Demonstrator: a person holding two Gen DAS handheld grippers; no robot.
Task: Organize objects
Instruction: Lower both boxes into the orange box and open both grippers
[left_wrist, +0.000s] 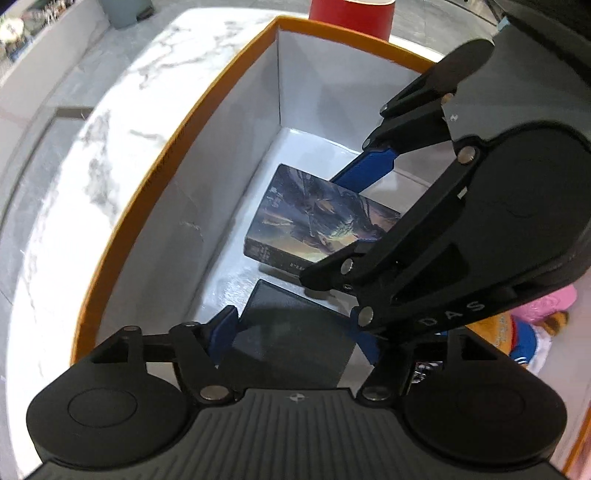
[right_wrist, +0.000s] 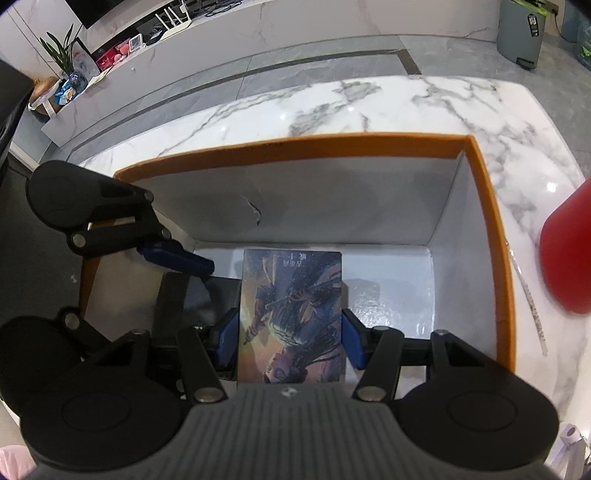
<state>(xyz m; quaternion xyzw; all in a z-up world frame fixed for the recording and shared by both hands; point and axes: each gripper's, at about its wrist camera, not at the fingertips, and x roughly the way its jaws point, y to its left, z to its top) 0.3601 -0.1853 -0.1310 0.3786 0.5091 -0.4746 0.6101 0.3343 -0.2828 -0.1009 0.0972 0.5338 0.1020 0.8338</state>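
Note:
An orange-rimmed box (right_wrist: 295, 142) with white inner walls stands on the marble table. Inside it, my right gripper (right_wrist: 291, 339) is shut on an illustrated card box (right_wrist: 291, 295), its blue pads pressing both long sides. The card box (left_wrist: 314, 218) hangs tilted just above the floor of the orange-rimmed box (left_wrist: 166, 155). My left gripper (left_wrist: 295, 328) reaches down into the same box beside it. Its jaws stand wide around a flat dark box (left_wrist: 291, 339) lying on the floor, with a gap at the right pad. One blue finger (right_wrist: 177, 258) of the left gripper shows in the right wrist view.
A red cup (right_wrist: 565, 251) stands on the marble table (right_wrist: 369, 103) just outside the box's right wall. A thin clear stick (right_wrist: 528, 295) lies along that wall. Colourful toys or packets (left_wrist: 535, 325) sit to the right. A grey bin (right_wrist: 521, 29) stands on the floor beyond.

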